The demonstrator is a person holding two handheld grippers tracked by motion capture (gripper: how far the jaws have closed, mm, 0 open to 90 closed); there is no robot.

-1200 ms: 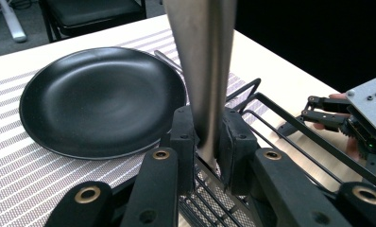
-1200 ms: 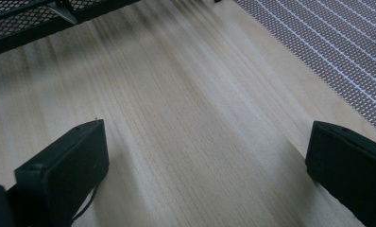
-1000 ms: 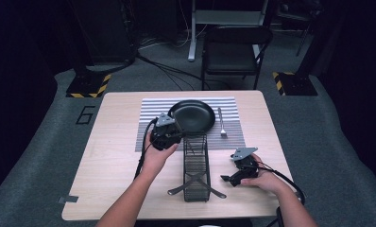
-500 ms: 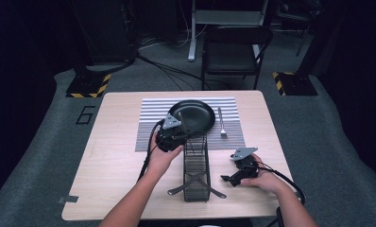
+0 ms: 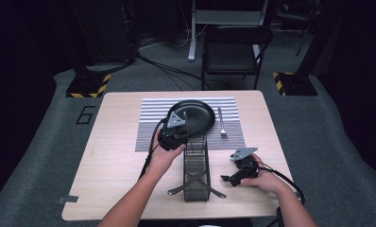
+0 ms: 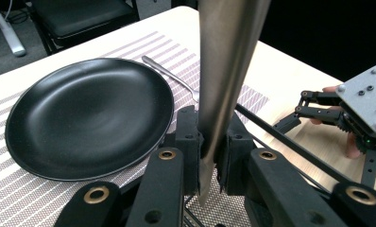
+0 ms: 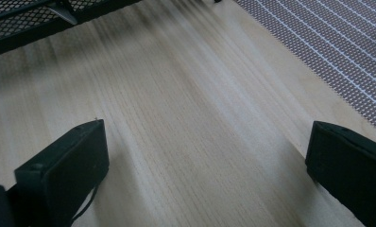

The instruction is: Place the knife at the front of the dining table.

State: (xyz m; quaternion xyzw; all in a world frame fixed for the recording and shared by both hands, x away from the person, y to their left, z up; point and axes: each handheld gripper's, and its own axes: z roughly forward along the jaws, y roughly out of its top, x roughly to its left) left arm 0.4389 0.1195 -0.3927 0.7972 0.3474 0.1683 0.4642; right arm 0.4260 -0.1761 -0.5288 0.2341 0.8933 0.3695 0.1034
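Left tongs (image 6: 209, 156) gripped a metal utensil handle (image 6: 226, 71) (blade or head unseen) beside the black plate (image 6: 89, 118); right tongs (image 7: 200, 175) gaped wide over the worktop (image 7: 186, 118).

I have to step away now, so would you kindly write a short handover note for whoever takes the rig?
Left gripper: shut on a flat metal utensil, probably a knife, held upright at the near edge of the black plate.
Right gripper: open, holding nothing, low over bare table to the right of the wire caddy.
Fork lies on the striped placemat, right of the plate.
Done, as it appears: plate and fork laid.
Left, as a guess: set the held utensil down by the plate, perhaps on its left.
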